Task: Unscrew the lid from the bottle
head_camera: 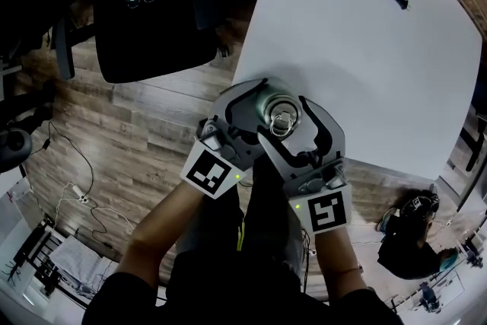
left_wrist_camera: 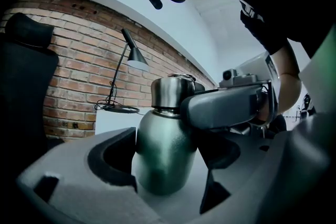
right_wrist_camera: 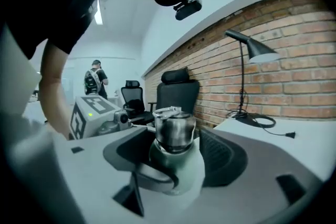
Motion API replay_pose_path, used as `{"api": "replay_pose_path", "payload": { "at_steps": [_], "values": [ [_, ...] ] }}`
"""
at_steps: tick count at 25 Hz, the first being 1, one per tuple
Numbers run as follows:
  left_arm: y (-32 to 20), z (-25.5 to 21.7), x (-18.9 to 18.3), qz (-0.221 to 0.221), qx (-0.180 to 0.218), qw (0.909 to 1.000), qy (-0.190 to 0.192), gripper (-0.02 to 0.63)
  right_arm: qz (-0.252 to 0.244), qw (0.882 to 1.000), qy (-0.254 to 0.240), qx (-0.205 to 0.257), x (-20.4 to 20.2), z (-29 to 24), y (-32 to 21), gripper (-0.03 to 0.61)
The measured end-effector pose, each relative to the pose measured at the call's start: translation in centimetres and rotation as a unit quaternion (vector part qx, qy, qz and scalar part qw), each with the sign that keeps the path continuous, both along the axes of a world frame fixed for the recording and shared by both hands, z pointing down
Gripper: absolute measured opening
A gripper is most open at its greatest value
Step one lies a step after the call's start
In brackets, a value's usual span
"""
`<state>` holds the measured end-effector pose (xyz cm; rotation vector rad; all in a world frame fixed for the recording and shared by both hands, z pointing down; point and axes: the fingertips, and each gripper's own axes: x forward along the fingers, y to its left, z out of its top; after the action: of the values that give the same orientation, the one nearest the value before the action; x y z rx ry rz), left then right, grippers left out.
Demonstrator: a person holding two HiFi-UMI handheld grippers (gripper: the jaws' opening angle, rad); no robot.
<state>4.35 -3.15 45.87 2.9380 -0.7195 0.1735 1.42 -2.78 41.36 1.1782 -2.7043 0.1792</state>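
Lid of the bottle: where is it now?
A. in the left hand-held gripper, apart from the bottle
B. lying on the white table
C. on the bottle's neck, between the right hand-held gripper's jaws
C: the lid sits on the bottle, between the jaws of the right hand-held gripper.

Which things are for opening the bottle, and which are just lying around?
For the job: green metal bottle, its shiny steel lid, left gripper shut on the bottle, right gripper open around the lid.
Lying about: black desk lamp, black office chair, black cable on the white table.
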Motion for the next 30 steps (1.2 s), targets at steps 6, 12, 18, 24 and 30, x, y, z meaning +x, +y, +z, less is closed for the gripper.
{"api": "replay_pose_path", "payload": {
  "at_steps": [6,12,18,24,30],
  "values": [
    [-0.1,0.0,0.2,-0.003,0.001,1.0,0.0,0.347,0.084,0.996,0.004,0.025,-0.1,-0.9,-1.1,0.288],
    [-0.1,-0.1,0.0,-0.003,-0.001,1.0,0.002,0.347,0.093,0.995,0.007,0.028,-0.4,-0.7,-2.1,0.279],
    [-0.1,-0.1,0.0,-0.004,-0.003,1.0,0.005,0.347,0.051,0.999,-0.01,0.011,-0.7,-0.4,-1.8,0.267],
    [0.0,0.0,0.0,0.002,-0.002,1.0,0.002,0.347,-0.089,0.996,-0.001,-0.008,-1.3,-0.1,-0.9,0.267],
    [0.0,0.0,0.1,0.009,-0.003,0.9999,-0.002,0.347,-0.213,0.977,0.012,-0.007,-1.8,-0.9,-0.5,0.267]
  ]
}}
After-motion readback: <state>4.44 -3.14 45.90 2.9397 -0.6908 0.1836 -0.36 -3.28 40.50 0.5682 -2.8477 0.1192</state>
